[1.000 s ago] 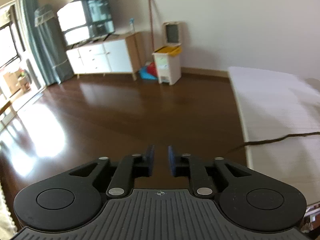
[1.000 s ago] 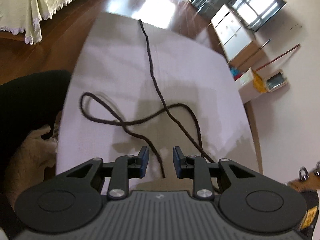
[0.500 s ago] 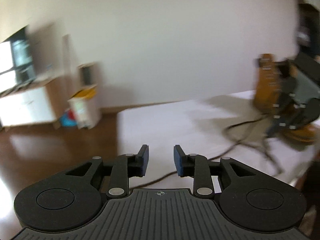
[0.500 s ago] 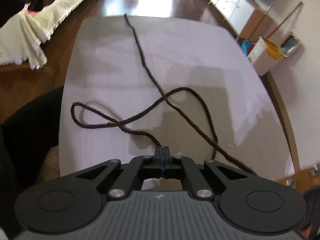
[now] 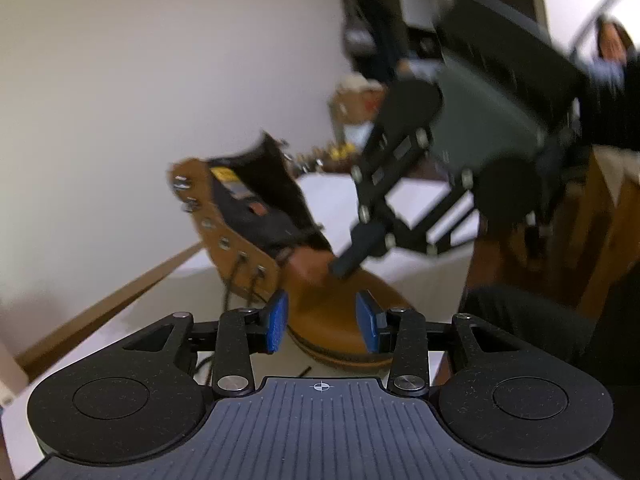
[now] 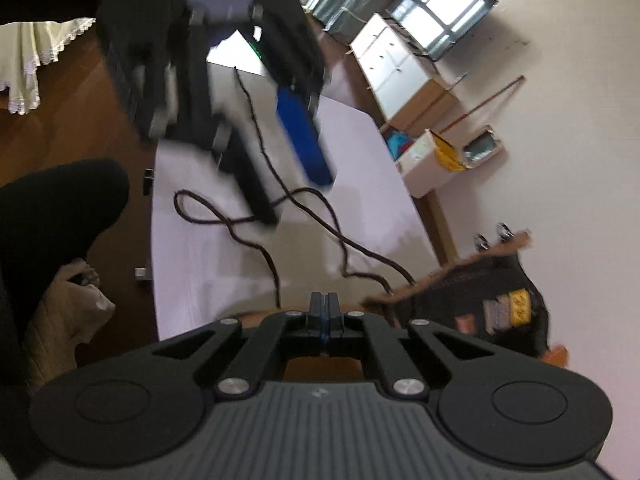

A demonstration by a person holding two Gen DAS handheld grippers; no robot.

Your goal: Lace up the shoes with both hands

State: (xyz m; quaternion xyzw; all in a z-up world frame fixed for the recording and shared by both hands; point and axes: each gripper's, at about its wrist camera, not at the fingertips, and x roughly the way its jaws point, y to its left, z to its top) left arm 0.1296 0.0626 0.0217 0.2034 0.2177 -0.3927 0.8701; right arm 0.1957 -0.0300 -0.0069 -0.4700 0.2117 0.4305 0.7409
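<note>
1. Left wrist view: left gripper [image 5: 322, 322], blue pads, is spread and opening, nothing pressed between them; the toe of the tan leather lace-up boot [image 5: 280, 248] lies beyond the gap at frame centre. Right gripper [image 5: 344, 266] sits at the boot's vamp, blurred.
2. Right wrist view: right gripper's jaws are pressed together at lower centre, apparently pinching the dark brown braided lace [image 6: 276, 264]. Lace loops across the white table top [image 6: 360, 152].
3. Risk: the loose loops could snag on the left gripper or tangle.
</note>
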